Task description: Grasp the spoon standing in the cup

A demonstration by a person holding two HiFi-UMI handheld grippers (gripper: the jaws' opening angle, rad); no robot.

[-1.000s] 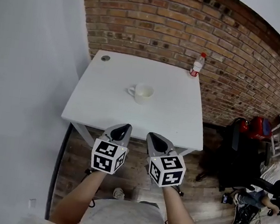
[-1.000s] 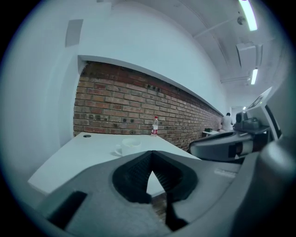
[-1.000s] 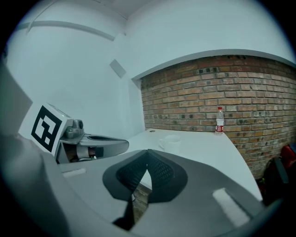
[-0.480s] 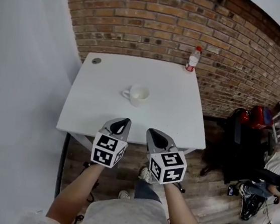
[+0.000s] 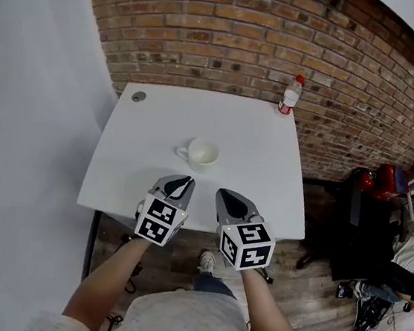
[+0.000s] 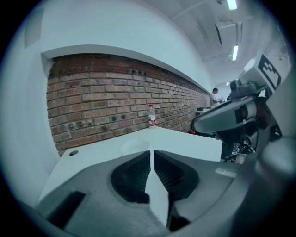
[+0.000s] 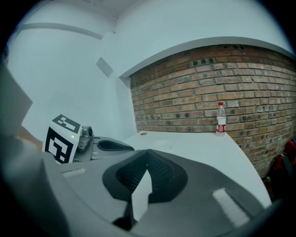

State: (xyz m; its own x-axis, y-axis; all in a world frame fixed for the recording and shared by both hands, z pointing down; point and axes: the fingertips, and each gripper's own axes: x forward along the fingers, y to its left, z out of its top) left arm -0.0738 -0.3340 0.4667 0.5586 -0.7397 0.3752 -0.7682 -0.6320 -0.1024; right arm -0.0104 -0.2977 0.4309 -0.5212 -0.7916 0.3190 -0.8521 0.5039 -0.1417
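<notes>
Brick wall (image 5: 283, 35), red-brown, fills the top of the head view, and the white worktop (image 5: 252, 166) butts against it across the middle of the frame.

Below the worktop's near edge, in the lower centre, I hold my 2 tools side by side, close together but apart. My left hand-held gripper (image 5: 182, 184) has its tip over the near edge of the worktop, left of centre. In its own view the 2 jaws are pressed together at the tips, with nothing between them (image 6: 151, 153). My right hand-held gripper (image 5: 227, 196) sits just right of it, its tip over the same edge. Its jaws likewise meet at the tips and pinch nothing (image 7: 147, 152).

The white cup (image 5: 202, 154) stands upright in the middle of the worktop, just above the 2 tips in the frame and apart from both, its handle to the left. I cannot make out a spoon in it from these views.

A small bottle with a red cap (image 5: 290, 96) stands at the worktop's upper right corner, by the wall. A small dark round disc (image 5: 138, 96) sits at the upper left corner.
</notes>
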